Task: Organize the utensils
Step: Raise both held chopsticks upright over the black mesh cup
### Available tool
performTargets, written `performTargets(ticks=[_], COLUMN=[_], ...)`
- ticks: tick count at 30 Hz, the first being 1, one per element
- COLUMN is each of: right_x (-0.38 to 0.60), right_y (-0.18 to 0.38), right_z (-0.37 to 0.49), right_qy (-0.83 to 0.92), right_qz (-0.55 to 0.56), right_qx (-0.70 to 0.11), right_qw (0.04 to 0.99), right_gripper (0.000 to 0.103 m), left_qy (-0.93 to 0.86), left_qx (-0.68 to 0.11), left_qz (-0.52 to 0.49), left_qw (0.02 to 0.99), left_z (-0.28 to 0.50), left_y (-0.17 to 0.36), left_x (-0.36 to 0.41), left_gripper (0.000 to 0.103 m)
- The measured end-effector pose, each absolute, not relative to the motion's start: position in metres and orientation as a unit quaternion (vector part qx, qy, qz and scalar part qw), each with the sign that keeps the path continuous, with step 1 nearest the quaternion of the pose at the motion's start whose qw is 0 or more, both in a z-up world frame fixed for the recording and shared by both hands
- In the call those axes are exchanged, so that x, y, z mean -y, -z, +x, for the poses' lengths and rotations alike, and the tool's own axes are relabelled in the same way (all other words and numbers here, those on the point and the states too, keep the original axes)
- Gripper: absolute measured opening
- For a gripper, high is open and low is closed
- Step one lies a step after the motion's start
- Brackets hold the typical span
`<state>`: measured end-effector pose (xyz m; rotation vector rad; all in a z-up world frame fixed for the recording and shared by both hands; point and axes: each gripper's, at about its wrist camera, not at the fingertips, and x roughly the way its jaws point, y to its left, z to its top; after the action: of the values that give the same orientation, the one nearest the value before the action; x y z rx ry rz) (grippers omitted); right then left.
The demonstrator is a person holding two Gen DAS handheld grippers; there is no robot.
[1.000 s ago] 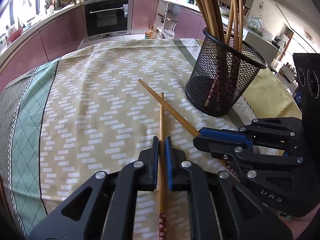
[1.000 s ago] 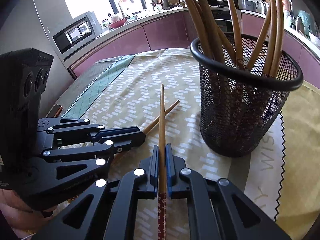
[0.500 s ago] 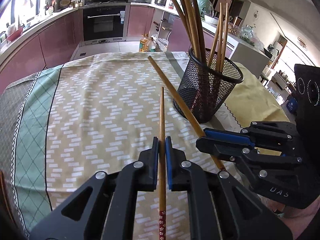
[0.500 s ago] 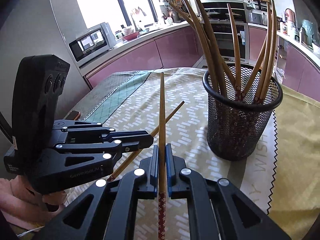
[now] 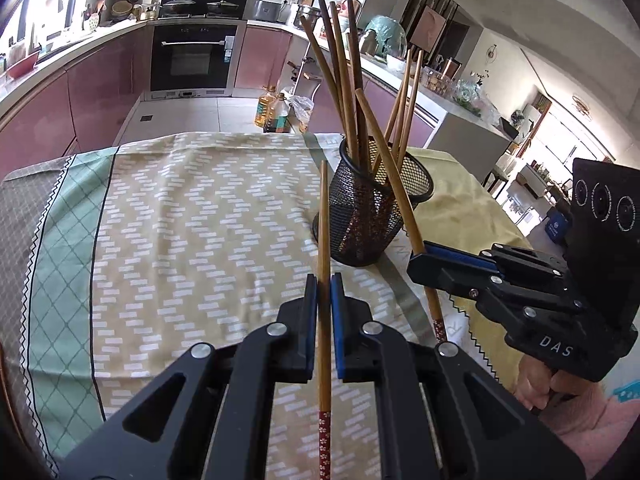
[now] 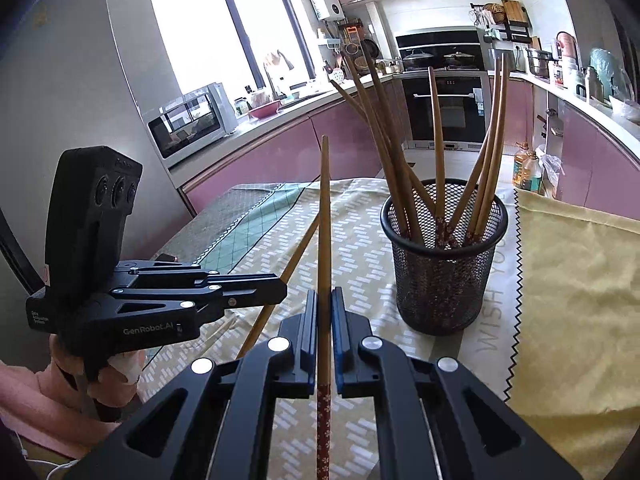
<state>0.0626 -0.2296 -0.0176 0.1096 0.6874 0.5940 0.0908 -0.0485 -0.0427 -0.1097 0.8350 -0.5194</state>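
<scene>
Here my left gripper point(image 5: 324, 292) was clenched on one wooden chopstick point(image 5: 323, 240) running up the frame's centre, and my right gripper point(image 6: 324, 308) pinched a second chopstick point(image 6: 324, 220) the same way, both lifted off the patterned tablecloth point(image 5: 200, 220). The black mesh holder point(image 6: 442, 276), right of centre in the right wrist view, stood upright on the cloth, with other chopsticks fanned out of it.
</scene>
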Motion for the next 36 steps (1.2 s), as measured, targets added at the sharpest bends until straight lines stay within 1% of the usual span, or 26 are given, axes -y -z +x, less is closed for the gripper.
performTargets(ticks=[21,36], right_x=[0.251,0.253], right_y=[-0.009,-0.01], right_z=[0.056,0.057], right_qy=[-0.273,-0.271], right_qz=[0.06,0.064], right_qx=[-0.286,-0.279], right_qw=[0.917,0.919], right_gripper=[0.006,0.006], left_qy=[0.291,0.305], left_qx=[-0.36,-0.348], left_qz=[-0.085,-0.089], left_qw=[0.882,0.882], left_z=[0.08,0.079], left_y=[0.008,-0.004], left_x=[0.041,0.043], left_gripper=[0.007,0.007])
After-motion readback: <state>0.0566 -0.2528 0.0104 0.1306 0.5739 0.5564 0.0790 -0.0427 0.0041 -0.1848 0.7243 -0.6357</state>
